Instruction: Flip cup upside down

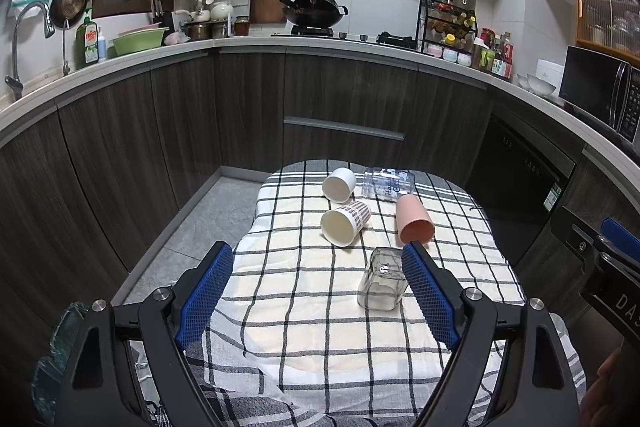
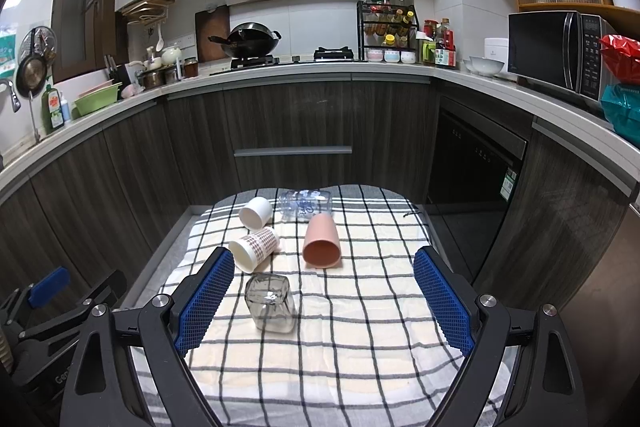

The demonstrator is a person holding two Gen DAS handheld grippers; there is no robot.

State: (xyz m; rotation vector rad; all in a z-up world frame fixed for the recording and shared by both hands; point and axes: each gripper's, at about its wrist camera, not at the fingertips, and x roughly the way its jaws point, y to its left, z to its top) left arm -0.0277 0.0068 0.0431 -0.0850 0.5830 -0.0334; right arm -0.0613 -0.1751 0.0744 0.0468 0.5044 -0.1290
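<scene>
Centrally, a table (image 2: 360, 347) draped in a checked cloth (image 1: 320, 327) carries five cups: a pink cup (image 2: 322, 242), a patterned cup (image 2: 256, 247), a white cup (image 2: 256, 213) and a printed clear cup (image 2: 306, 205), all on their sides, and a square glass cup (image 2: 272, 303) standing mouth-down nearest. Left gripper (image 1: 318, 291) and right gripper (image 2: 324, 301): jaws wide, holding nothing

A checked cloth (image 2: 360, 347) covers the table; a wok (image 2: 252, 43) sits on the stove.
</scene>
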